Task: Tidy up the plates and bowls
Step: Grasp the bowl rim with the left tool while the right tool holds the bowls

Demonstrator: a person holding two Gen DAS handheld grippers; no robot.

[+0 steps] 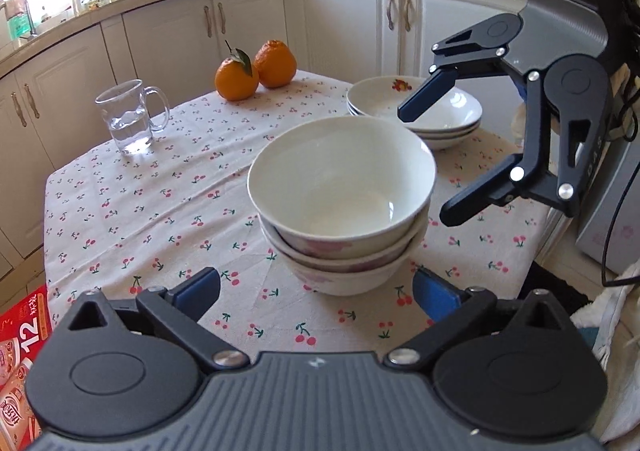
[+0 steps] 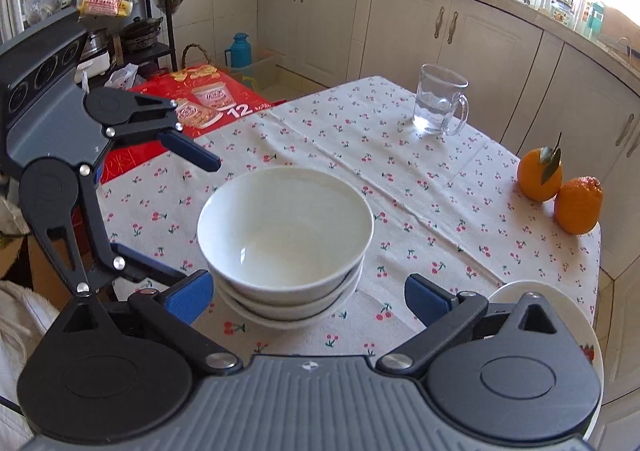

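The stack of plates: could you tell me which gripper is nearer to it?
Right. The right gripper hangs open beside the stack of plates, one finger over its rim; the left gripper sits behind the stacked bowls, farther off.

Each gripper, the left gripper (image 1: 316, 291) and the right gripper (image 2: 308, 295), had a ribbed grey body, two round black hubs and black link arms joined by silver screws. The fingers (image 1: 200, 287) were faced with blue pads (image 2: 426, 297). The right unit's grey housing carried a black block with three round lenses, a green light, faint lettering and thin black cables (image 1: 616, 211).
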